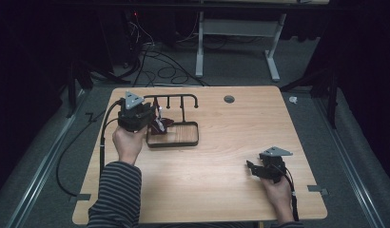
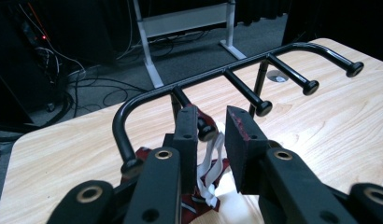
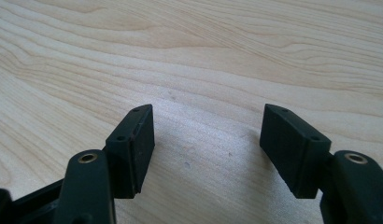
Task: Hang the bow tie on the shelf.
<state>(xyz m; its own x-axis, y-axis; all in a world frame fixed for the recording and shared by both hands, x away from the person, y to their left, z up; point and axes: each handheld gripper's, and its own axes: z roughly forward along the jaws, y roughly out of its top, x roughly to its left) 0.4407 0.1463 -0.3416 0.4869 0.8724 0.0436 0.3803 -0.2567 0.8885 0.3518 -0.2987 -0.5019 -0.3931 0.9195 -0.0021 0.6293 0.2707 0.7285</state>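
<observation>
The rack (image 1: 173, 124), a black wire stand with a row of pegs over a tray base, stands on the table (image 1: 217, 175) toward its far left. The left gripper (image 1: 154, 115) sits at the rack's left end, jaws a narrow way apart and not pressing anything. Below them, a dark red and white item (image 2: 209, 177) lies on the rack's base by the nearest peg (image 2: 199, 122). The right gripper (image 1: 252, 169) rests well to the rack's near right, jaws wide over bare wood.

Left gripper (image 1: 152, 118) over black rack (image 1: 176, 121)
</observation>
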